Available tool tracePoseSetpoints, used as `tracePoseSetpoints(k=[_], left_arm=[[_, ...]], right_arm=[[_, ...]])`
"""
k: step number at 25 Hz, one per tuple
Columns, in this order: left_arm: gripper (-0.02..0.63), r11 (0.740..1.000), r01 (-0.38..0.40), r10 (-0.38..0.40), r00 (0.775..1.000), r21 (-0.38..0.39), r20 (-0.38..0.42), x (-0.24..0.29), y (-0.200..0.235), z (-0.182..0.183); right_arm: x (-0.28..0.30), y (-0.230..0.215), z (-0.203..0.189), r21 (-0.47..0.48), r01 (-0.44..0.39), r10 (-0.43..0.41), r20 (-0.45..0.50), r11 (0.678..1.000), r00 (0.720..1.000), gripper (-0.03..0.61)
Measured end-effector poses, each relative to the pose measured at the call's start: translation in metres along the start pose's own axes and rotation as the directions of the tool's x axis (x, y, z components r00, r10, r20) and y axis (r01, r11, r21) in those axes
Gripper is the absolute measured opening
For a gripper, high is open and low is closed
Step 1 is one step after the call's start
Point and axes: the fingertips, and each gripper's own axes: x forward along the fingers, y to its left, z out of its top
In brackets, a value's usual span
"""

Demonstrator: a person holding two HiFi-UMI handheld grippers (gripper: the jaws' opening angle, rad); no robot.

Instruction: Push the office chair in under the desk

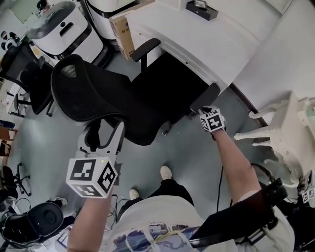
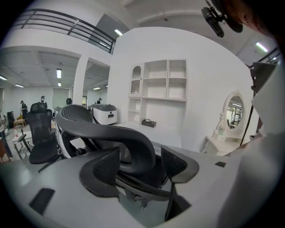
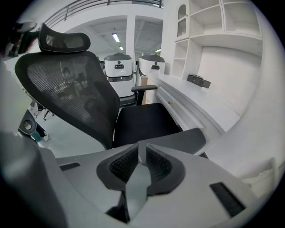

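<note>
A black office chair with a mesh back stands with its seat partly under the white desk. My left gripper is low behind the backrest. In the left gripper view it is open wide, and the curved black back frame runs between its jaws with a gap beside it. My right gripper sits at the near end of the chair's right armrest. In the right gripper view its jaws are drawn in to a thin slit on the armrest's end.
Two white machines and a cardboard box stand beyond the chair. Another black chair is at the left. White ornate furniture is at the right. A black box lies on the desk. The person's shoes are behind the chair.
</note>
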Motion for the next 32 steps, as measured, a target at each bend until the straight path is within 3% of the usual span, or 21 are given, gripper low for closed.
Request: tracePoseSetpoints(k=[5,8,12,16,24,32], left_arm=[[0.282,0.997,0.078,-0.078,0.997,0.017,0.001,-0.039,0.008,-0.009],[0.229,0.992,0.123,-0.124,0.992,0.030,0.010,-0.065,0.016,-0.015],[0.109,0.980,0.188,-0.190,0.981,0.062,0.025,-0.099,0.026,-0.026],[0.026,0.957,0.275,-0.277,0.961,0.086,0.010,-0.136,0.033,-0.047],[0.014,0.893,0.441,-0.437,0.898,0.088,-0.056,-0.211,0.051,-0.099],[0.012,0.830,0.546,-0.532,0.836,0.113,-0.132,-0.266,0.057,-0.142]], right_arm=[[-0.043,0.052,-0.010,0.055,0.006,-0.005,-0.010,0.998,1.000,0.049],[-0.069,0.096,-0.016,0.080,-0.035,0.036,-0.001,0.996,0.999,0.037],[-0.102,0.159,-0.019,0.090,-0.074,0.072,0.027,0.993,0.997,0.032],[-0.137,0.223,-0.019,0.114,-0.096,0.089,0.068,0.989,0.994,0.029],[-0.208,0.349,-0.017,0.148,-0.146,0.120,0.167,0.978,0.979,0.025],[-0.272,0.429,-0.011,0.160,-0.193,0.148,0.253,0.968,0.956,0.025]])
